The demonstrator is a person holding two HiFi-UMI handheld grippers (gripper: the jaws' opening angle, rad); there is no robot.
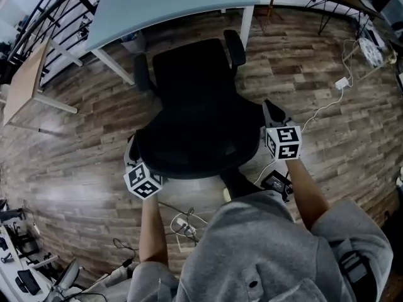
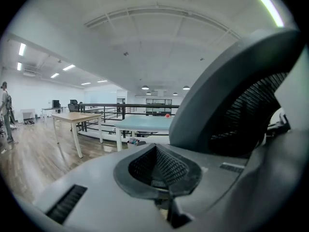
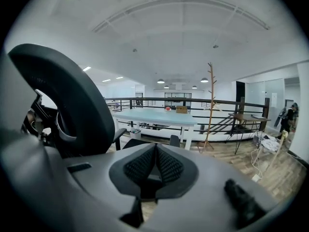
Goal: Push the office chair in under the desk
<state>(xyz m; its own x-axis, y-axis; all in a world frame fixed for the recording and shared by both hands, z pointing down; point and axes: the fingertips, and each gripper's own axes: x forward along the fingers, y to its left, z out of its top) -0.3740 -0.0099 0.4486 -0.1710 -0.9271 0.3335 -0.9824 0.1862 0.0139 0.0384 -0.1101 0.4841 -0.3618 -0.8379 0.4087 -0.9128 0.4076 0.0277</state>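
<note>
A black office chair (image 1: 189, 74) stands just short of the pale blue desk (image 1: 170, 2), its seat facing the desk and its mesh backrest (image 1: 195, 146) nearest me. My left gripper (image 1: 131, 148) sits against the backrest's left edge, and my right gripper (image 1: 272, 109) against its right edge. The backrest (image 2: 231, 115) fills the right side of the left gripper view, beside my left gripper (image 2: 155, 148), whose jaws are shut and hold nothing. In the right gripper view the backrest (image 3: 72, 105) rises at the left. My right gripper (image 3: 155, 148) is shut too, with the desk (image 3: 154, 116) beyond it.
A wooden table (image 1: 25, 83) stands at the left. Cables and a power strip (image 1: 186, 225) lie on the wood floor by my feet, a black adapter (image 1: 277, 181) and a white cable (image 1: 342, 82) to the right. A coat stand (image 3: 211, 105) and railing are beyond the desk.
</note>
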